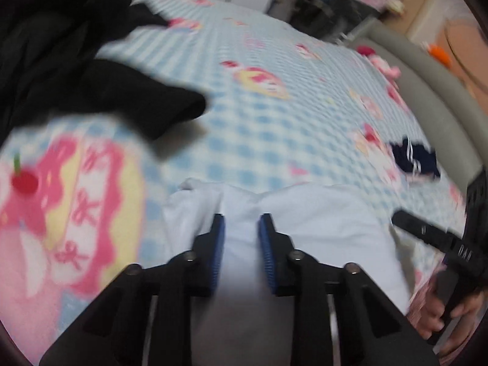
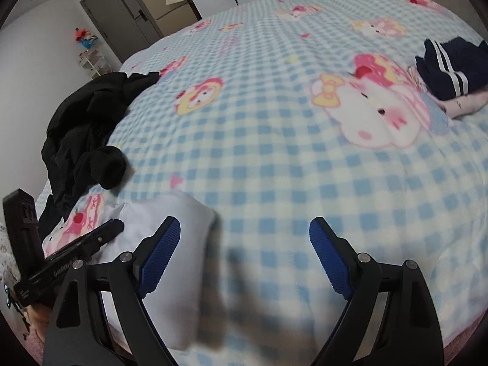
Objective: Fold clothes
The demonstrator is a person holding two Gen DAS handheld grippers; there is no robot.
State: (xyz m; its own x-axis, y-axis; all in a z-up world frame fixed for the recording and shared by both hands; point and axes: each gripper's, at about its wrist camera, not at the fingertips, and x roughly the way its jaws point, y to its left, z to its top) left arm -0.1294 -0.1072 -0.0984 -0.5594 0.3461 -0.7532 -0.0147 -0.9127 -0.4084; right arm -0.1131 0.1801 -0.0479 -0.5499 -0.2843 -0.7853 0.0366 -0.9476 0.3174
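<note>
A white garment lies bunched on the blue checked blanket near the bed's front edge. My left gripper points down onto it, its blue pads close together with a fold of the white cloth pinched between them. From the right wrist view, the white garment sits at lower left, with one of the left gripper's fingers on it. My right gripper hangs wide open over the blanket, nothing between its pads, its left finger above the garment's right edge.
A heap of black clothes lies at the bed's left side. A navy garment with white stripes rests on something pink at far right. Pink plush toys sit by the grey bed frame. A hand holds the right gripper's handle.
</note>
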